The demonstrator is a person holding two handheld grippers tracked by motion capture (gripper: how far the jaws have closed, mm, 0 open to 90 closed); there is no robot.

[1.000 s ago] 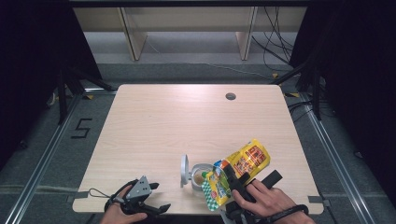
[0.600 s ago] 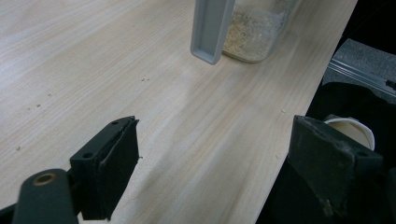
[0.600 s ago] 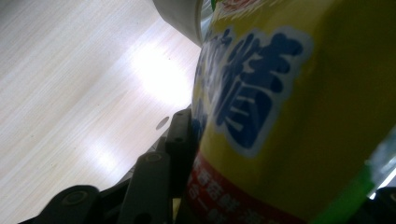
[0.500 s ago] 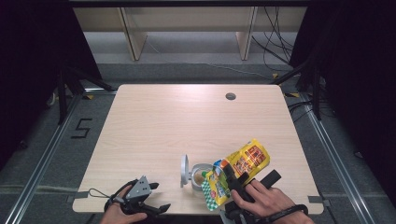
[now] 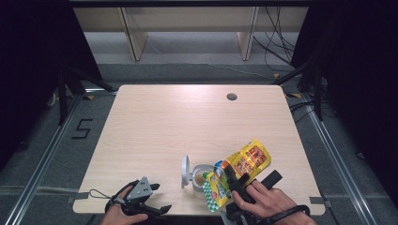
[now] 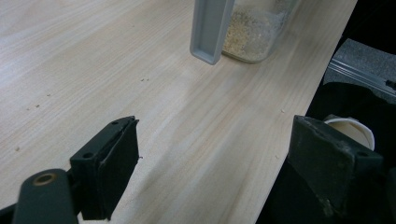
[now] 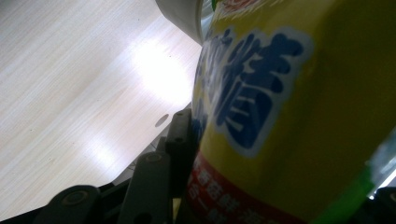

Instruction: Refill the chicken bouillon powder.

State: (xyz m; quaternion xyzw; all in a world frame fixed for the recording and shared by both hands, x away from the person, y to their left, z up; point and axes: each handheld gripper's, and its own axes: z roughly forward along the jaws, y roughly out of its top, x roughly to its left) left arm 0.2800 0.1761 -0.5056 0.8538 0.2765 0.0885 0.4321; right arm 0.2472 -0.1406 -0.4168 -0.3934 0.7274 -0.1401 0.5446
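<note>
My right gripper [image 5: 251,182] is shut on a yellow snack bag [image 5: 244,163] with a green checked bottom, near the table's front edge. The bag leans left, its lower end against the mouth of a clear container [image 5: 202,176] whose grey lid [image 5: 186,170] stands open. In the right gripper view the bag [image 7: 280,116] is pressed against my black fingers [image 7: 180,140]. My left gripper [image 5: 158,197] rests open at the front left edge with nothing between its jaws. In the left gripper view the container [image 6: 254,28] holds pale crumbs behind its lid [image 6: 210,28], well beyond my left gripper [image 6: 217,158].
The wooden table [image 5: 187,122] has a round cable hole [image 5: 231,97] at the back right. In the left gripper view a white cup-like rim [image 6: 352,130] sits below the table's edge. Shelving legs and cables stand behind the table.
</note>
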